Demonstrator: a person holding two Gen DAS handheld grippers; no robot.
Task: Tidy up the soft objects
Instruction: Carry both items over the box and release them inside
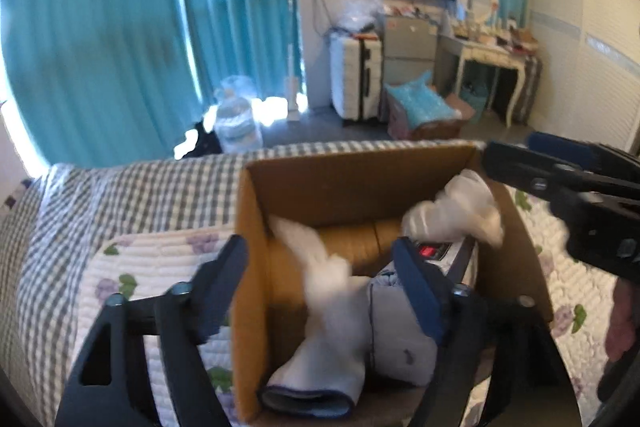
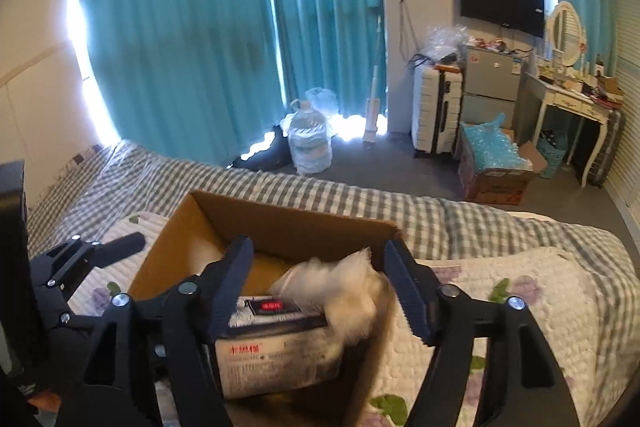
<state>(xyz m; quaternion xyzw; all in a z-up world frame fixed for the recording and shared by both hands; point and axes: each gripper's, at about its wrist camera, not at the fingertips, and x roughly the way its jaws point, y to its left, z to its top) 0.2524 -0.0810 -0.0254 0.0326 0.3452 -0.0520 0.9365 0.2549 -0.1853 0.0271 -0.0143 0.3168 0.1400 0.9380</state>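
An open cardboard box (image 1: 340, 179) stands on the bed. In the left wrist view it holds a white sock (image 1: 332, 283), a folded pale blue garment (image 1: 396, 339) and a crumpled white cloth (image 1: 456, 211). My left gripper (image 1: 320, 263) is open above the box, with the sock blurred between its fingers and not clamped. In the right wrist view my right gripper (image 2: 320, 267) is open over the box (image 2: 280, 223), above a white fluffy cloth (image 2: 344, 287) and a packaged item (image 2: 272, 343). The right gripper also shows in the left wrist view (image 1: 560, 183).
A white floral quilt (image 2: 500, 307) covers a grey checked bedspread (image 2: 360, 203). Beyond the bed are a water jug (image 2: 310, 143), a white suitcase (image 2: 436, 107), a box with a blue bag (image 2: 496, 167), a dressing table (image 2: 572, 99) and teal curtains (image 2: 200, 27).
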